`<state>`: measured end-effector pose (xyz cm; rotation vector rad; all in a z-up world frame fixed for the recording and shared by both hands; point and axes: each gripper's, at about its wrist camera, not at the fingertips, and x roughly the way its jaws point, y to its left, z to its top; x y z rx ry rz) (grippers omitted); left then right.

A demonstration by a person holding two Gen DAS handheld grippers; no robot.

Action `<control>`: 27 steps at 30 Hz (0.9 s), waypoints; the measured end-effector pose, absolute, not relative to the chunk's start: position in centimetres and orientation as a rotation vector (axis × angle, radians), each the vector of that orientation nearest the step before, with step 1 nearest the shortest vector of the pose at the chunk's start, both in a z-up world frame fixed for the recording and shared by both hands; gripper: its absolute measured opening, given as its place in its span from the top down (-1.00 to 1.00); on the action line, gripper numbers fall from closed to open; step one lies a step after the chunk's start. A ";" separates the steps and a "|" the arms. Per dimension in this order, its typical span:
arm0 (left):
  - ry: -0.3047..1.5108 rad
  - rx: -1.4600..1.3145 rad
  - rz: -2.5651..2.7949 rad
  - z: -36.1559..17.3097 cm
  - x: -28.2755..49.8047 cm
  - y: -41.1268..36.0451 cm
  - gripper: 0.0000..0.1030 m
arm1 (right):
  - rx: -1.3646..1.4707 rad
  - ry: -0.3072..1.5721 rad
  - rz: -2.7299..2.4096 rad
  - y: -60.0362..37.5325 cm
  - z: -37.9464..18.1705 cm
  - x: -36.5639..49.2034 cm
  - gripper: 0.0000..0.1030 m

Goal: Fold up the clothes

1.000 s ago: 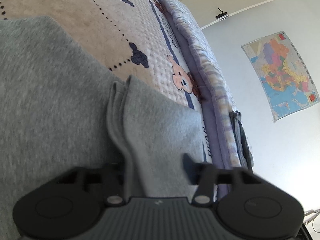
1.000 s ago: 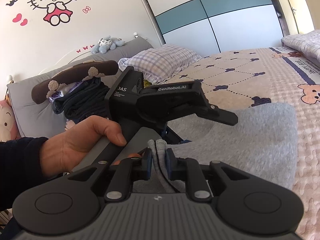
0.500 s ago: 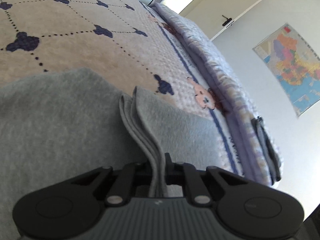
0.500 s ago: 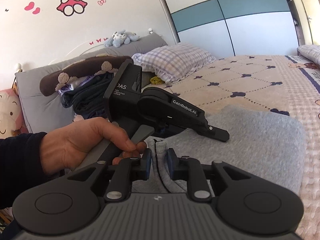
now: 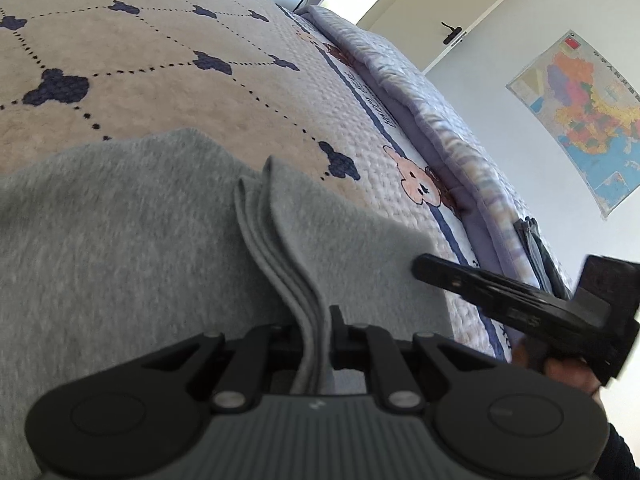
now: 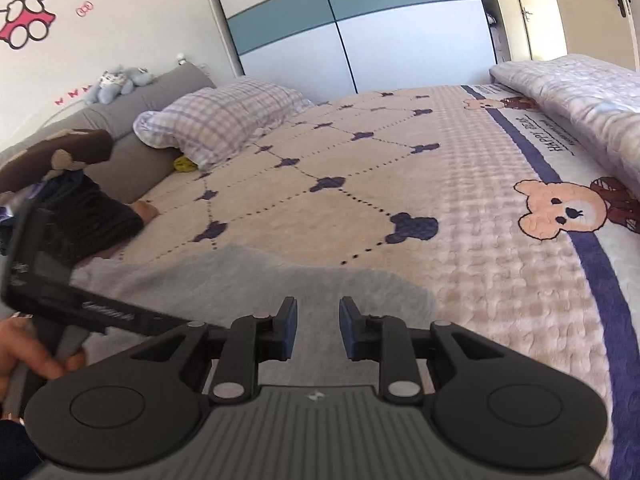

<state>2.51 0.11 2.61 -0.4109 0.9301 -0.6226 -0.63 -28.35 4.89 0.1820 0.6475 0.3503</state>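
A: Where's the grey garment (image 5: 120, 240) lying for you?

B: Low in both frames, spread on the patterned bedspread (image 6: 400, 184). In your left wrist view its stacked edge runs from mid-frame straight down into your left gripper (image 5: 320, 320), which is clamped narrow on those layers.

A: And my other one?

B: Your right gripper (image 6: 318, 328) stands apart with nothing between the blue pads (image 6: 288, 328); grey cloth lies just beyond and to the left of them. It shows at the right edge of the left view too.

A: So which is nearer?

B: Your left already holds the fold. I'd judge your right must find a fresh edge; the free corner sits ahead-right of its tips.
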 end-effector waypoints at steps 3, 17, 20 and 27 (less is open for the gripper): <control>0.931 -0.404 -0.618 2.8 2.2 0.4 0.83 | 0.173 0.736 0.313 -28.3 2.3 2.7 1.00; 0.861 -0.225 -0.547 5.1 1.7 0.0 -0.63 | 0.166 0.627 0.213 -28.0 5.2 -0.4 0.70; 0.836 -0.131 -0.552 6.4 0.7 -1.0 -0.84 | 0.200 0.660 0.286 -27.8 4.9 -4.0 0.32; 0.783 0.048 -0.642 7.4 -1.7 -5.6 -0.99 | 0.198 0.730 0.345 -28.1 3.0 -11.6 0.31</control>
